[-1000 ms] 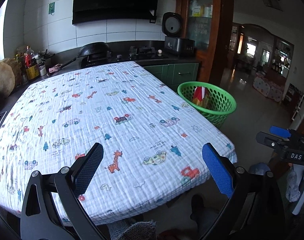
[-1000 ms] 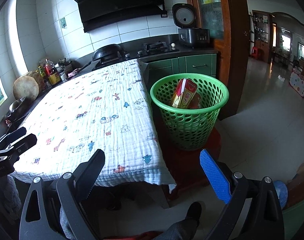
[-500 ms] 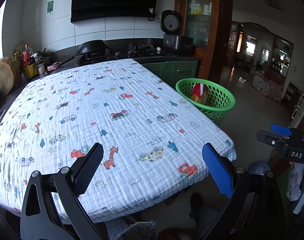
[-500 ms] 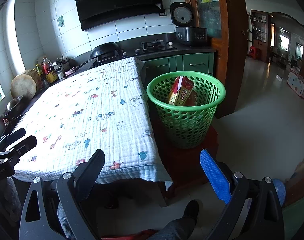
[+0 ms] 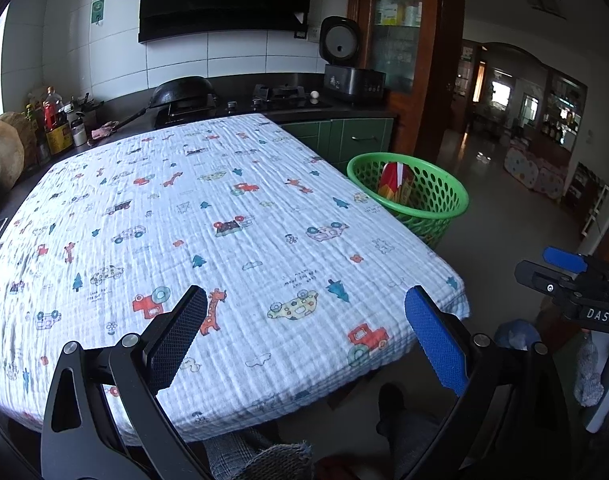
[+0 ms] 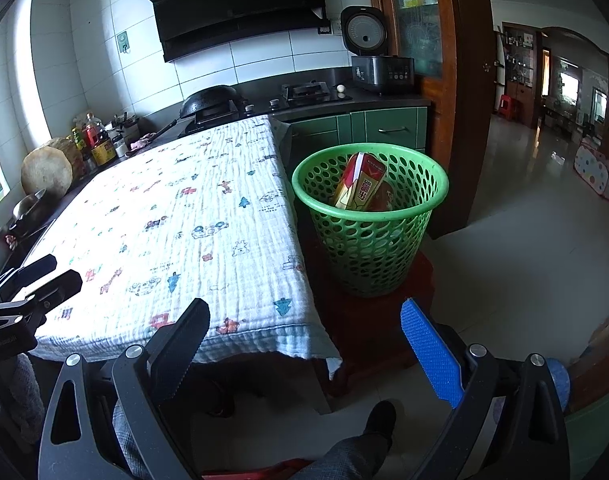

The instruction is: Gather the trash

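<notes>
A green perforated basket point(image 6: 384, 240) stands on a dark red stool beside the table's right edge; in the left wrist view the basket point(image 5: 432, 208) shows past the table's far right side. Inside it leans a red and gold carton point(image 6: 360, 186), its top also visible as the carton point(image 5: 392, 176). My left gripper point(image 5: 304, 328) is open over the table's near edge with nothing between its fingers. My right gripper point(image 6: 304, 336) is open too, low and in front of the table corner, well short of the basket. Each gripper appears at the other view's side.
The table carries a white cloth point(image 5: 208, 232) printed with cars and giraffes. Behind it run a dark counter with a wok point(image 5: 182, 92), a hob, bottles point(image 5: 54, 124) and a rice cooker point(image 6: 378, 64). A person's leg and shoe point(image 6: 378, 420) are below. Tiled floor opens to the right.
Both grippers have drifted slightly back from the table, so the table and basket sit a little farther and lower in view. Both stay open and empty.
</notes>
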`<state>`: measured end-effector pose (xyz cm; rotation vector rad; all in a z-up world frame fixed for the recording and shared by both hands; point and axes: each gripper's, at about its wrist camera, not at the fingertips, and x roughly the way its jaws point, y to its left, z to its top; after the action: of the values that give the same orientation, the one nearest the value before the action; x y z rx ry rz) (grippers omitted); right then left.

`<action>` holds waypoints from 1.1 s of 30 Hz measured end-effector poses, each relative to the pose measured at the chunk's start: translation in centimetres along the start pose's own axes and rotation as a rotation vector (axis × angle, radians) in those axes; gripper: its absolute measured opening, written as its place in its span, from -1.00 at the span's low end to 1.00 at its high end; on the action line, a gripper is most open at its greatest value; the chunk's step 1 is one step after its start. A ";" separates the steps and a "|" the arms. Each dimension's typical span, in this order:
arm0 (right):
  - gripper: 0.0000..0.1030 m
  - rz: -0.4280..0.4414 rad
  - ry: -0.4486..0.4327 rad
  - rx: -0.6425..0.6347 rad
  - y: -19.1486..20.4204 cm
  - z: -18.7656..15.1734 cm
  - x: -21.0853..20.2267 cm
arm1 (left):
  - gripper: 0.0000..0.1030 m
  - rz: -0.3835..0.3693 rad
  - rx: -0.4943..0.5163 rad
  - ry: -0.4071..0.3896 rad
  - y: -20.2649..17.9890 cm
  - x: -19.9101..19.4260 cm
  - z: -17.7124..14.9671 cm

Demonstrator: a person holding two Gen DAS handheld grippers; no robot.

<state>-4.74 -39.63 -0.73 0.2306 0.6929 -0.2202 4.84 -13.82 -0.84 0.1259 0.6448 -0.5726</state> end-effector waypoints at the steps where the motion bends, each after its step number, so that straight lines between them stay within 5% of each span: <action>1: 0.81 0.002 0.000 0.000 0.0 0.0 0.0 | 0.90 0.000 0.000 0.001 0.0 0.1 0.0; 33: 0.84 -0.006 0.006 -0.010 0.3 -0.4 0.1 | 0.90 0.000 -0.011 0.013 -0.2 0.4 -0.6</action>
<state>-4.83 -39.25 -1.01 0.2200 0.7003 -0.2219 4.72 -13.98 -1.55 0.1196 0.6600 -0.5687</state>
